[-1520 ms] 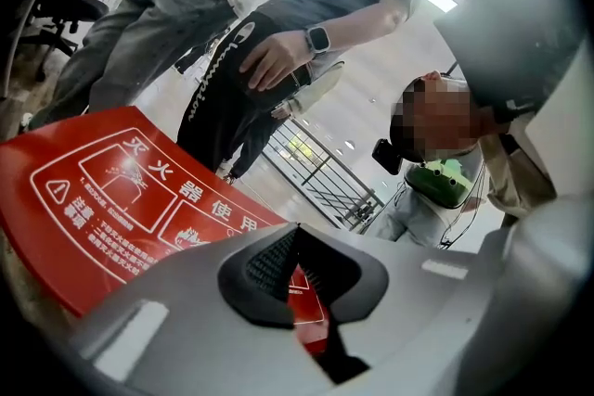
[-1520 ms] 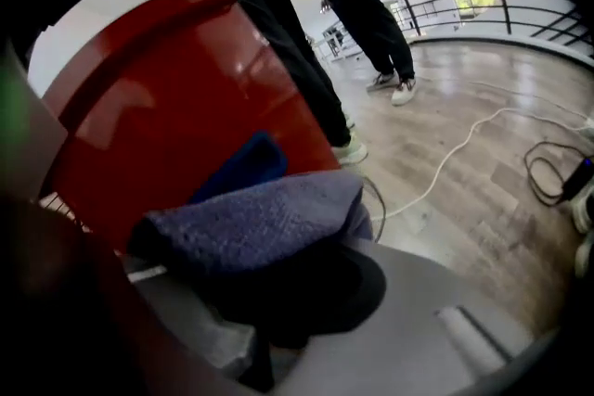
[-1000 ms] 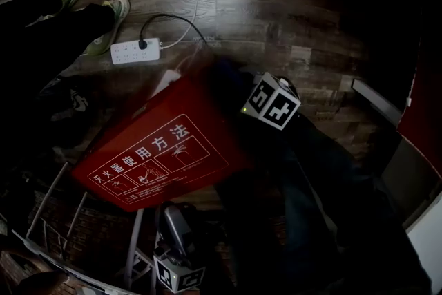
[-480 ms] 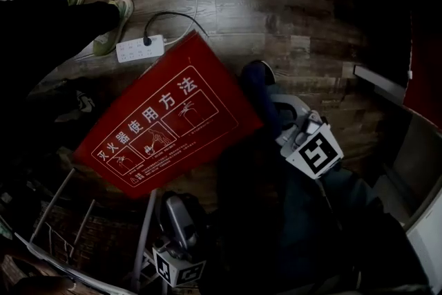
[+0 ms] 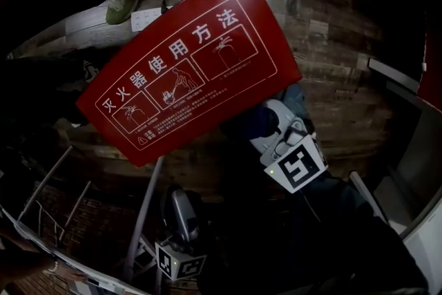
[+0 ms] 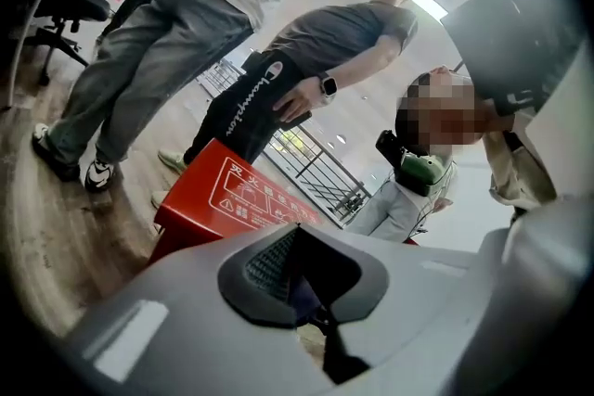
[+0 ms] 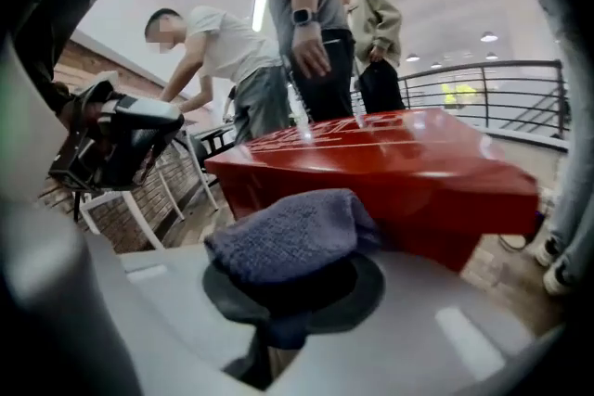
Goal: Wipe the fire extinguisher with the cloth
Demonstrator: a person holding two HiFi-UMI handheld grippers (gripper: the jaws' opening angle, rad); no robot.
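pinching the folded cloth (image 7: 283, 236) in my right gripper (image 7: 290, 292), jaws closed tight on it, i should lay it flat on the red fire extinguisher box (image 7: 399, 162) just ahead and drag long overlapping strokes across its printed lid, keeping pressure even.

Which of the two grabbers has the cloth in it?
The right gripper: a blue-grey cloth is pinched between its jaws. The left gripper has no cloth in its jaws.
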